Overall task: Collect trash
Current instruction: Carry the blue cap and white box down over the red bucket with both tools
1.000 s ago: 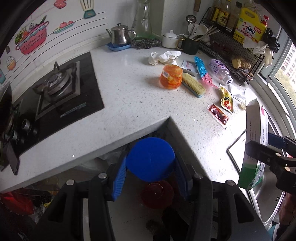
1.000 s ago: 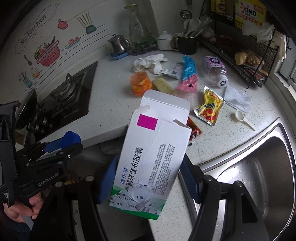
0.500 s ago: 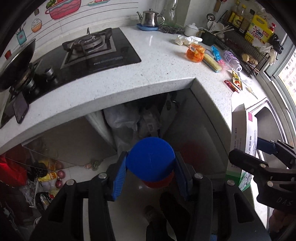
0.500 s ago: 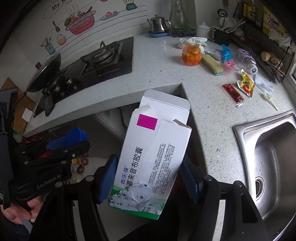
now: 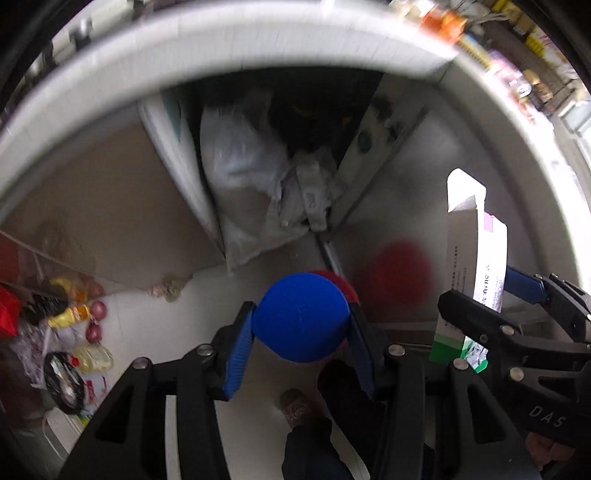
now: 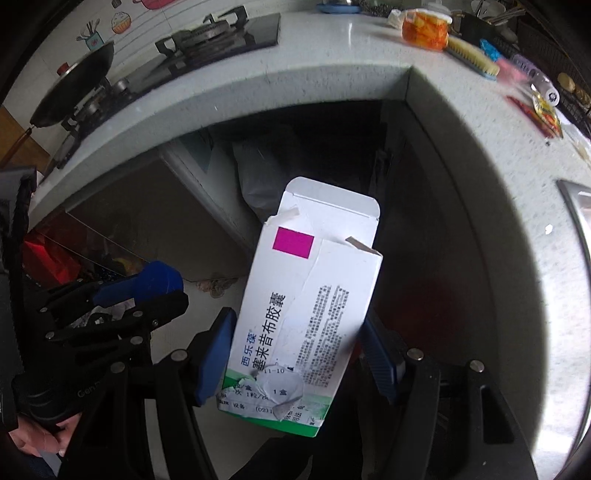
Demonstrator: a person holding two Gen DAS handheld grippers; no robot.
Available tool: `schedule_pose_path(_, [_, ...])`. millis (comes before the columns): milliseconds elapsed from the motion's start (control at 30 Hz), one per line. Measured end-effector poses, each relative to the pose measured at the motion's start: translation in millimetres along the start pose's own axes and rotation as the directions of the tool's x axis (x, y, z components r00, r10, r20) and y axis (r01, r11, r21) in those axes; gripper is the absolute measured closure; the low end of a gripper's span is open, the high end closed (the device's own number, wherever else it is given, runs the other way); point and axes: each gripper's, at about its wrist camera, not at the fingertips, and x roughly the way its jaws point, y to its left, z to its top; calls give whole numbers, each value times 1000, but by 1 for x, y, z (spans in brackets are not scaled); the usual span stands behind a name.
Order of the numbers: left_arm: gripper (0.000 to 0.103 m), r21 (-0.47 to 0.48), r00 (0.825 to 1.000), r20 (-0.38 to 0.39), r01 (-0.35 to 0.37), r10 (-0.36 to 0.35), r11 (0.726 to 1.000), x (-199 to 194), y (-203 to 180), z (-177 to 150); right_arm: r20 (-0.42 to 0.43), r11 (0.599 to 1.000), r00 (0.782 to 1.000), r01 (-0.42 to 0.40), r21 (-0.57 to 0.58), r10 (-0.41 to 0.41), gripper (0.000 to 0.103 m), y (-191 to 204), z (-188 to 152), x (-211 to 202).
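Observation:
My left gripper [image 5: 301,309] is shut on a round blue lid [image 5: 301,325], held flat between its blue pads and pointing steeply down at the floor. A red round thing [image 5: 346,287] peeks out just behind the lid, mostly hidden. In the right wrist view my right gripper [image 6: 299,316] is shut on a white medicine box [image 6: 314,266] with a magenta square, a green bottom band and an open top flap. The box [image 5: 476,258] also shows at the right of the left wrist view. Left of the box in the right wrist view, the blue lid [image 6: 157,280] sits lower.
The white counter edge [image 6: 332,85] curves overhead. Below it an open cabinet holds plastic bags [image 5: 251,177]. Onions and bottles [image 5: 79,317] lie on the floor at left. A person's shoe [image 5: 295,404] stands below the lid. An orange jar [image 6: 424,29] and a brush [image 6: 472,59] are on the counter.
Both grippers have sunk from above the counter to below its edge, each still holding its item. The countertop has slid to the top of both views; cabinet and floor fill them.

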Motion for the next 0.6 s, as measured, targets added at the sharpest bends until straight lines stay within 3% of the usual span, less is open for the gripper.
schedule_pose_path(167, [57,-45,998,-63,24,-27,999,91,15,-20,-31,999,998,46,-8,-47,39,-18,-19,88])
schedule_pose_path(367, [57,-49,992,-124,-1,-5,999,204,26,-42,-84,997,995,62,36,-59,39,-54,-40,195])
schedule_pose_path(600, [57,-53,986,-168,3,-12,999,303,34,-60,-137,999,990,45,0,-45,39,-83,-60,297])
